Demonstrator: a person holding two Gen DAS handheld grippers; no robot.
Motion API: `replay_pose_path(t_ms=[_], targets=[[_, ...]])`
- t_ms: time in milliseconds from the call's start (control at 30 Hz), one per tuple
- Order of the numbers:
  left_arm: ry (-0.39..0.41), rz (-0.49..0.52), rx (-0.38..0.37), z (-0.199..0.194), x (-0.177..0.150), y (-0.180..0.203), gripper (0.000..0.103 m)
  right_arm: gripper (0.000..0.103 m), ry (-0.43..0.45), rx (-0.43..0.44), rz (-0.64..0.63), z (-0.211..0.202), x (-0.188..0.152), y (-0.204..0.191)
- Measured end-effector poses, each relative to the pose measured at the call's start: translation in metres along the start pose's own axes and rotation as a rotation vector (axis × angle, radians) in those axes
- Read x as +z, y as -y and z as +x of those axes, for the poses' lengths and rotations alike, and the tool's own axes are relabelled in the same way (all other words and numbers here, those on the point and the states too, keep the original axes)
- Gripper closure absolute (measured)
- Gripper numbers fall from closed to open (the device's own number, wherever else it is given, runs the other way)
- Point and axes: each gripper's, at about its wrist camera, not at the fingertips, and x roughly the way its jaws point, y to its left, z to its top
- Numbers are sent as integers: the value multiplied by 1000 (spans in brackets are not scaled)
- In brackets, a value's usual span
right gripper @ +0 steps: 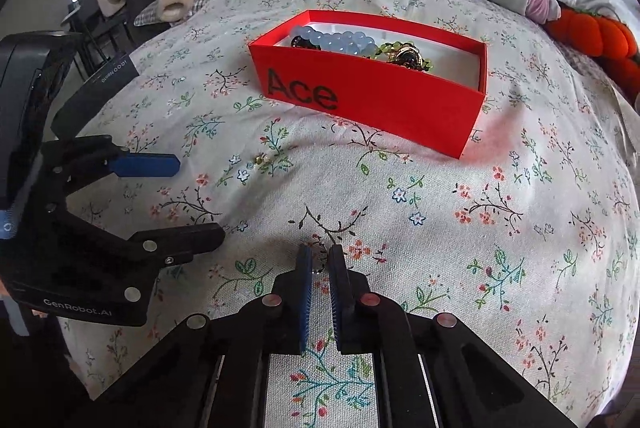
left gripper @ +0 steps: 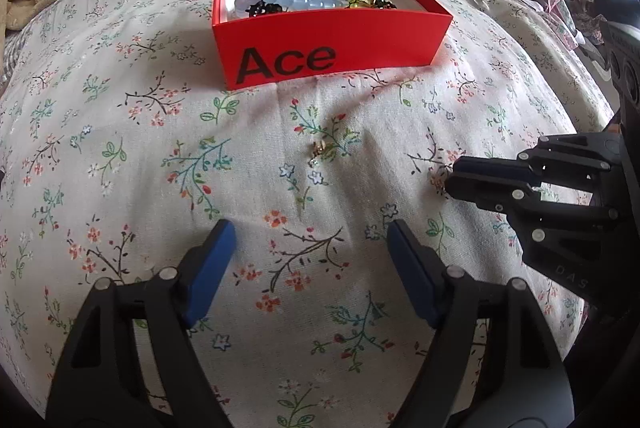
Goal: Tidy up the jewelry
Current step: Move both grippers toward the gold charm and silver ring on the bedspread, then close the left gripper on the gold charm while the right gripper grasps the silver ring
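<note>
My left claw (left gripper: 310, 232) hangs spread wide over the floral bedspread (left gripper: 120, 148), a small gold earring (left gripper: 320, 149) lying just ahead of it. My right claw (right gripper: 320, 255) pinches a tiny trinket (right gripper: 318, 262) near the red box (right gripper: 372, 96) holding blue beads (right gripper: 336, 40).
</note>
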Motion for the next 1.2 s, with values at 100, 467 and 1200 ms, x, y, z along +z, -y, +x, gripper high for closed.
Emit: replay_pose_path(t_ms=[100, 467, 1200], targets=[[-6, -15, -14, 5, 4, -1, 42, 95, 1, 4, 11, -3, -3, 4], [18, -11, -17, 21, 24, 0, 73, 90, -1, 38, 36, -8, -6, 11], [-10, -7, 7, 14, 18, -2, 98, 54, -13, 44, 8, 4, -3, 0]])
